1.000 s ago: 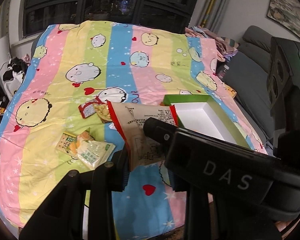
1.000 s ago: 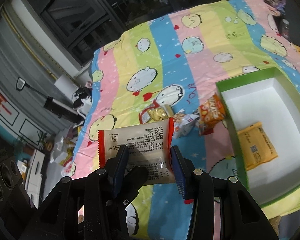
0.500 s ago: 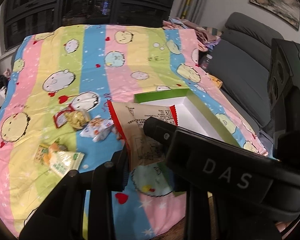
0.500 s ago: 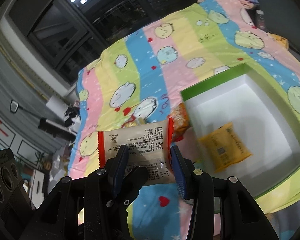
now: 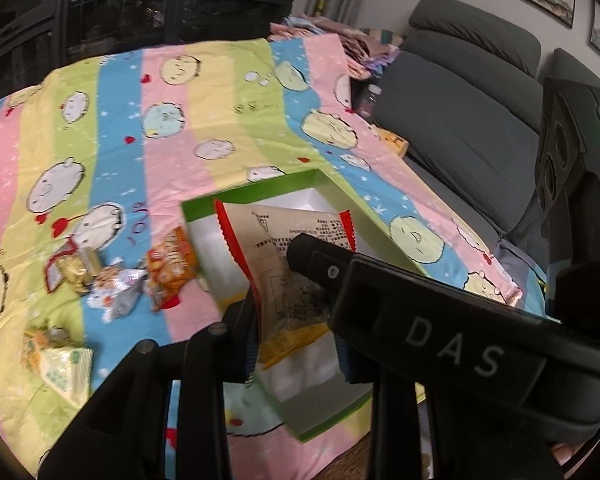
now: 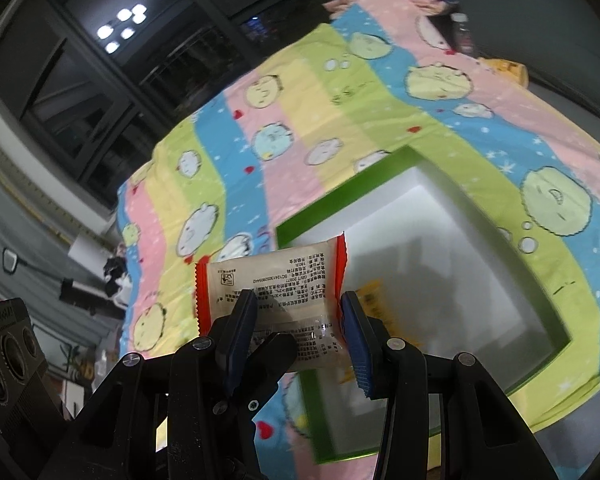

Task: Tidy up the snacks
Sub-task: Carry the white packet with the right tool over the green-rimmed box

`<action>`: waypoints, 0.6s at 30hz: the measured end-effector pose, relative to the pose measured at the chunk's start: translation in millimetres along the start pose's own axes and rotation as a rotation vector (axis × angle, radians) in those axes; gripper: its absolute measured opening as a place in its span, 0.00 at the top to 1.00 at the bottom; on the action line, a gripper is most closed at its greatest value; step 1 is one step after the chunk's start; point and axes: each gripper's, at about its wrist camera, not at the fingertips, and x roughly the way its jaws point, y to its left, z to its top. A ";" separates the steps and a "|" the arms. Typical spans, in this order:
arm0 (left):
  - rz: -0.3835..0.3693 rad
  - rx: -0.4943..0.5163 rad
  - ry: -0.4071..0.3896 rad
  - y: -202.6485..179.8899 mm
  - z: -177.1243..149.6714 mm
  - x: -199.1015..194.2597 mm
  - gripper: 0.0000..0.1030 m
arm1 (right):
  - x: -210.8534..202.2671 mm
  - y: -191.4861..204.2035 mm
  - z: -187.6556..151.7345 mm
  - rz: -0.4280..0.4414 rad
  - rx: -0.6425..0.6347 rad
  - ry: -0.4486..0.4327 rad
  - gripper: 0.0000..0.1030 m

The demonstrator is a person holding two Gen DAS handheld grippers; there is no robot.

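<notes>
A beige snack packet (image 5: 284,248) with red serrated ends hangs over the green box (image 5: 252,192), which is white inside. My left gripper (image 5: 292,304) is shut on the packet's lower part. My right gripper (image 6: 298,316) grips the same packet (image 6: 272,280) between its blue pads (image 6: 354,332), and its black body (image 5: 420,320) crosses the left wrist view. A yellow packet (image 6: 370,298) lies inside the box (image 6: 340,188). Loose on the striped bedspread left of the box are an orange packet (image 5: 172,268), a silvery packet (image 5: 116,292) and a red-gold packet (image 5: 70,270).
A green-white packet (image 5: 60,364) lies near the bedspread's front left. A grey sofa (image 5: 460,120) runs along the right side, with a bottle (image 5: 370,100) and a small yellow object (image 5: 392,142) at its edge. Folded clothes (image 5: 332,36) sit at the far end, before dark windows.
Both grippers have carried the packet to the right, from above the loose snacks to above the box. The grip on the packet has not changed.
</notes>
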 end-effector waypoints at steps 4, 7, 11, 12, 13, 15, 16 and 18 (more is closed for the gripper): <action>-0.020 0.009 0.040 -10.8 6.3 23.5 0.71 | 6.3 -23.0 8.0 -0.020 0.044 0.014 0.55; -0.042 0.006 0.071 -15.1 8.9 38.9 0.71 | 12.8 -36.4 13.3 -0.044 0.067 0.031 0.55; -0.062 0.003 0.128 -19.1 11.6 61.7 0.71 | 24.1 -54.8 17.3 -0.077 0.103 0.065 0.55; -0.065 -0.001 0.143 -20.4 11.7 67.9 0.71 | 26.9 -59.0 18.2 -0.082 0.112 0.074 0.55; -0.064 -0.004 0.157 -21.1 11.4 72.5 0.71 | 30.1 -63.5 19.3 -0.085 0.121 0.084 0.55; -0.067 -0.008 0.179 -21.5 10.2 79.6 0.71 | 36.4 -71.2 20.2 -0.090 0.136 0.107 0.55; -0.073 -0.015 0.197 -21.4 9.9 85.7 0.71 | 39.2 -74.7 20.7 -0.097 0.143 0.117 0.55; -0.079 -0.029 0.220 -20.8 9.2 92.4 0.70 | 45.6 -81.1 21.4 -0.111 0.159 0.147 0.55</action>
